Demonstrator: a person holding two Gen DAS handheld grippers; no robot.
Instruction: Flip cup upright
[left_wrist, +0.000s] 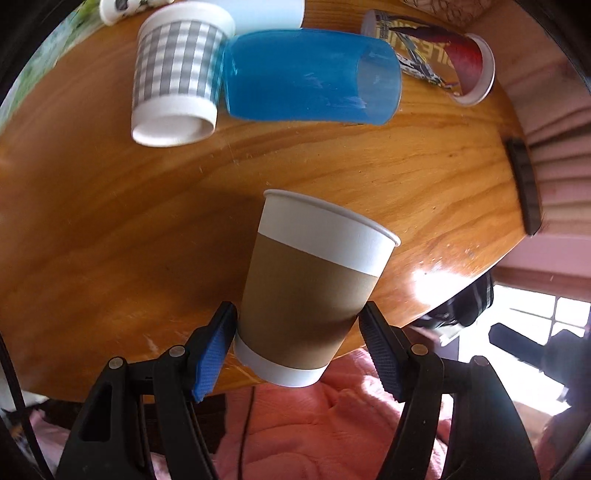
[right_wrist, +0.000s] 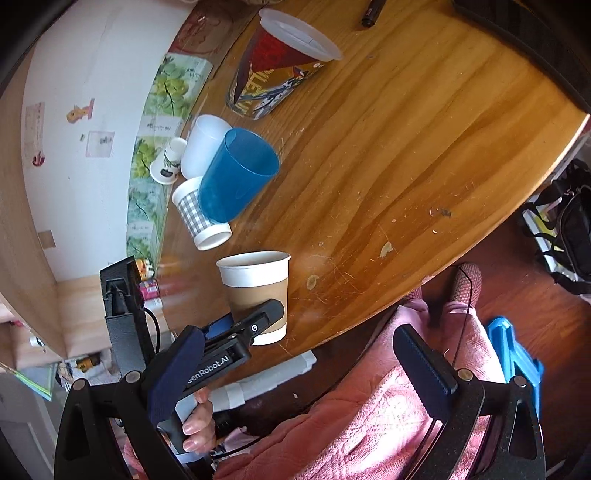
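Cup (left_wrist: 314, 288) is standing mouth-up near the table (left_wrist: 110, 229) edge, with the left gripper (left_wrist: 297, 343) closing on its brown sleeve, both pads touching its lower sides. Right gripper (right_wrist: 306, 373) is hanging wide apart over pink cloth (right_wrist: 351, 424), holding nothing. Blue cup (left_wrist: 310, 75) is lying on its side beside a checked cup (left_wrist: 177, 74).

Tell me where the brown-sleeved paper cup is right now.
The brown-sleeved paper cup stands upright between the left gripper fingers near the table edge, the checked cup beyond it.

Black left gripper (left_wrist: 297, 345), blue pads (left_wrist: 210, 354) (silver screws).
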